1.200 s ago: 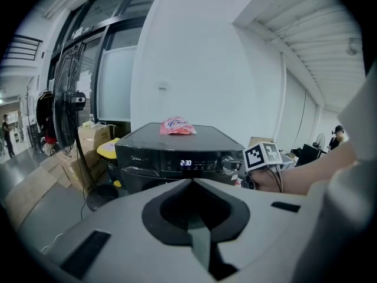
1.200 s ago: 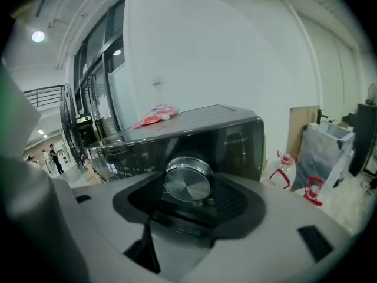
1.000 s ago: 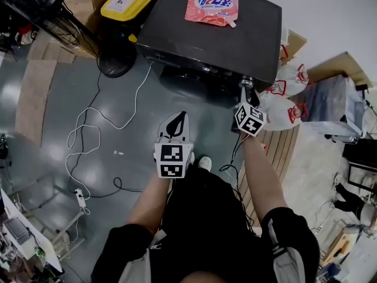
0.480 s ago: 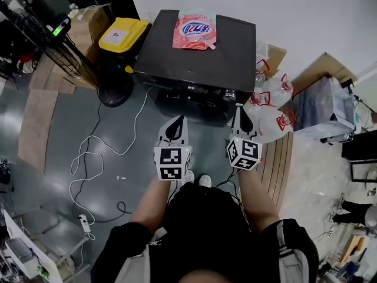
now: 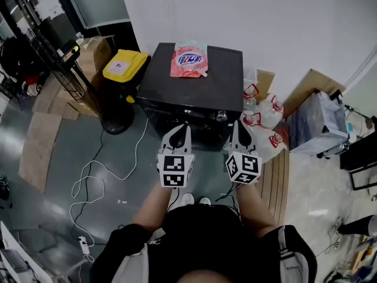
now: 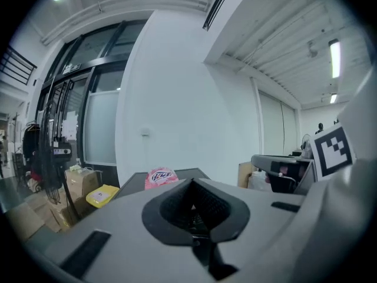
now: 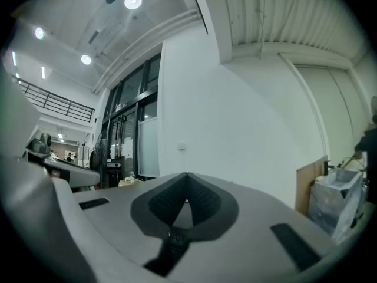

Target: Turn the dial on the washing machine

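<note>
The left tool [image 5: 184, 127] has its jaws pressed together with nothing between them, and the right tool [image 5: 236, 124] is closed the same way, also empty. The person holds both side by side at about the same height, tips pointing at the front of the washing machine [image 5: 194, 90] and touching nothing. The dial [image 5: 221, 116] sits on the machine's front panel toward its right end. In the head view it lies between the two tool tips, nearer the right one and clear of it. A pink detergent pouch [image 5: 189, 59] lies flat on the machine's dark top near the back edge. A yellow-lidded bin [image 5: 123, 66] stands just left of the machine. White plastic bags [image 5: 266, 115] with red trim are heaped on its right. A white cable [image 5: 88, 173] loops over the grey floor [image 5: 53, 158] further left.
</note>
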Demonstrator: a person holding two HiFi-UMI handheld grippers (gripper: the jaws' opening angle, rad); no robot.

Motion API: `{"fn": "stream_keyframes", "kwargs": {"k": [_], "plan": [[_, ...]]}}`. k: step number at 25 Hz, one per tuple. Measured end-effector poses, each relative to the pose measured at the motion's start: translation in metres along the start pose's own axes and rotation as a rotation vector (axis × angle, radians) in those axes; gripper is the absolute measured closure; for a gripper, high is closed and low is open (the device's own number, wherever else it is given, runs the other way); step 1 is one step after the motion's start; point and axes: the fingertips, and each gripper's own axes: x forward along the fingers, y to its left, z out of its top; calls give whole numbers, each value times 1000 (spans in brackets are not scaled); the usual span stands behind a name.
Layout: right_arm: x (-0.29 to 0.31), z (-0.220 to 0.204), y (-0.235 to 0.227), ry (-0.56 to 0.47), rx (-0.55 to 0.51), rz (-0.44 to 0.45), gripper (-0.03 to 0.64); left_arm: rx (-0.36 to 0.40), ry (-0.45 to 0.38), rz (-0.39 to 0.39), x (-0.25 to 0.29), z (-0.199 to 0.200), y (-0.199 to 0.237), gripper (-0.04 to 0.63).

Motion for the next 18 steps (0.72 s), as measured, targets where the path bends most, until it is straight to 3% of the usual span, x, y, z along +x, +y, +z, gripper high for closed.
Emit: {"fn": "stream_keyframes", "kwargs": {"k": [18], "plan": [[-2,10,13,-23,-3,14,617,39,-39,-8,0,21,2,586]]}}
